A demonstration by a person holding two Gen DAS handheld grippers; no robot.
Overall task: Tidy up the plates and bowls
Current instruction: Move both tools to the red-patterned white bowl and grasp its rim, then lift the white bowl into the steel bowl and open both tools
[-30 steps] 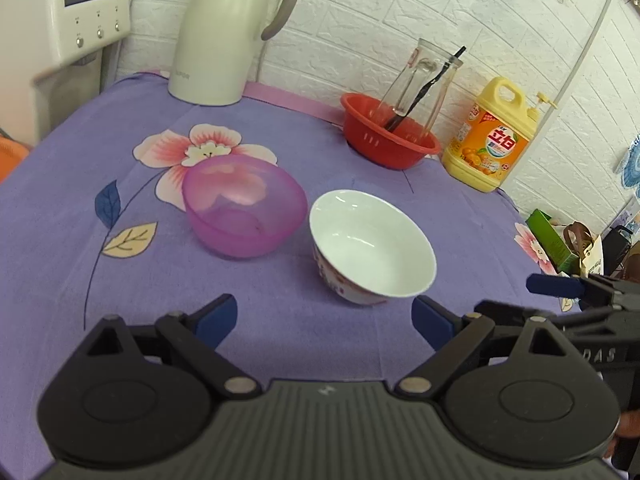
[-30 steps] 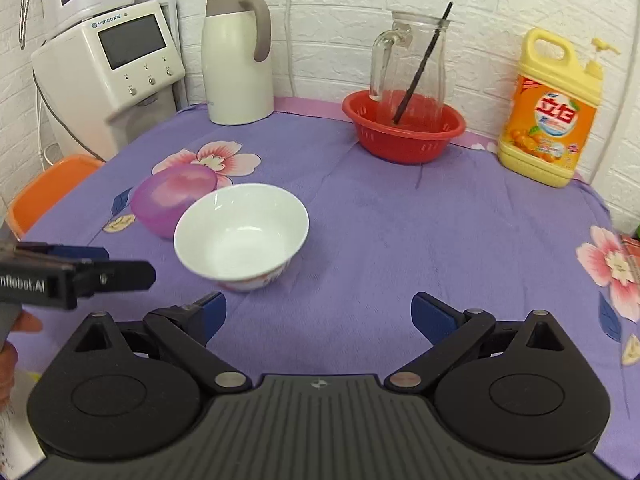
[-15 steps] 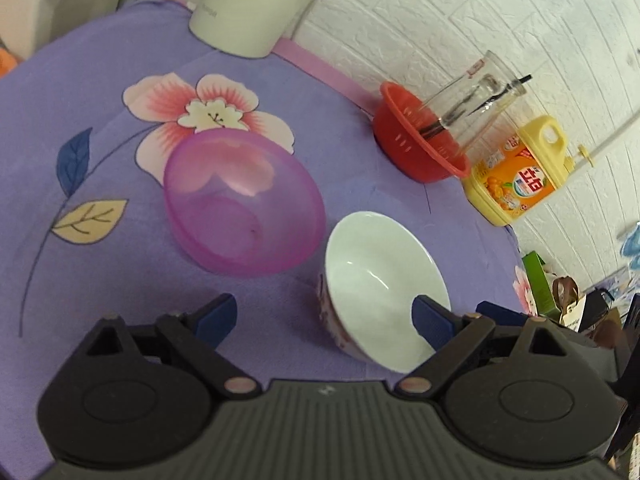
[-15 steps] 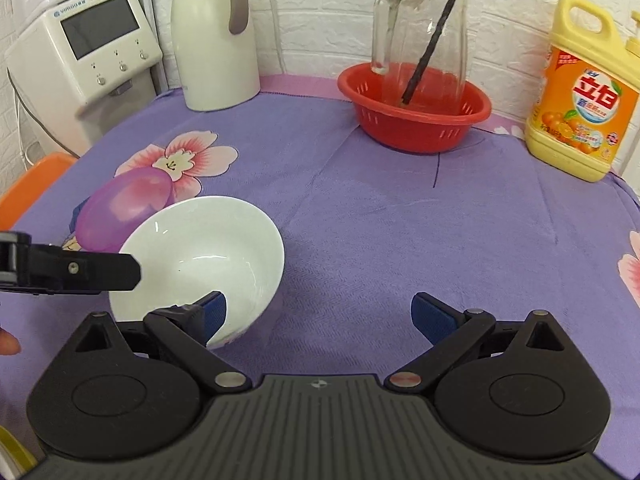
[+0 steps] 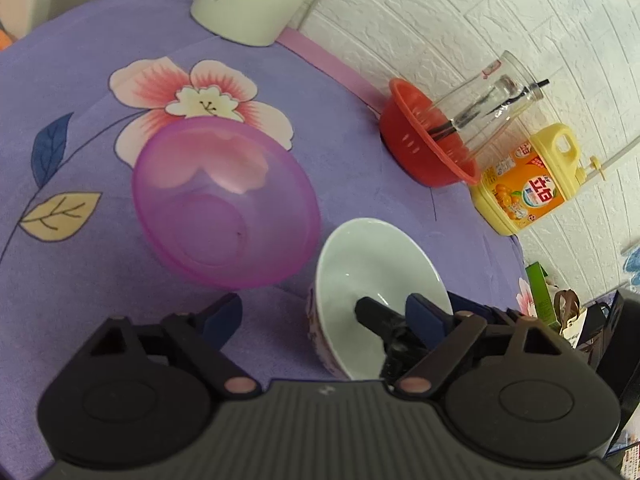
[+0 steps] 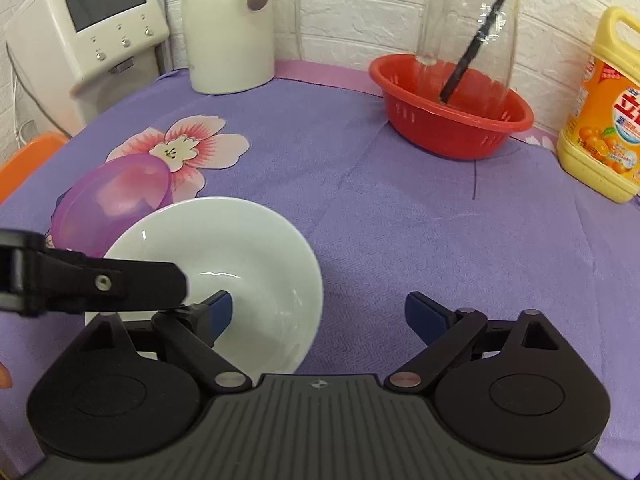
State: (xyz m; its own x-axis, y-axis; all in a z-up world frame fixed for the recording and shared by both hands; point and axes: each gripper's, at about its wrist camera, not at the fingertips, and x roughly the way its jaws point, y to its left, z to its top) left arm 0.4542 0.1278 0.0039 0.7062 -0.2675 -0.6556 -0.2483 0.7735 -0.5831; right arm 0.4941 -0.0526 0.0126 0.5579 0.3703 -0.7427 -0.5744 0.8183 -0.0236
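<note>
Two bowls on desk (image 6: 420,208), touching: white bowl (image 6: 248,248) at centre, purple bowl (image 5: 224,200) at its 10 o'clock. No plates in view. Left gripper (image 5: 324,316): fingers wide, just been closing, near rim of white bowl between them, pads not pressing. Right gripper (image 6: 320,314): fingers wide, one over white bowl's inside, other over bare cloth. Far edge: one red basket (image 6: 452,120) with one glass jug (image 6: 468,24), one yellow detergent bottle (image 6: 604,120), one white kettle (image 6: 228,28).
</note>
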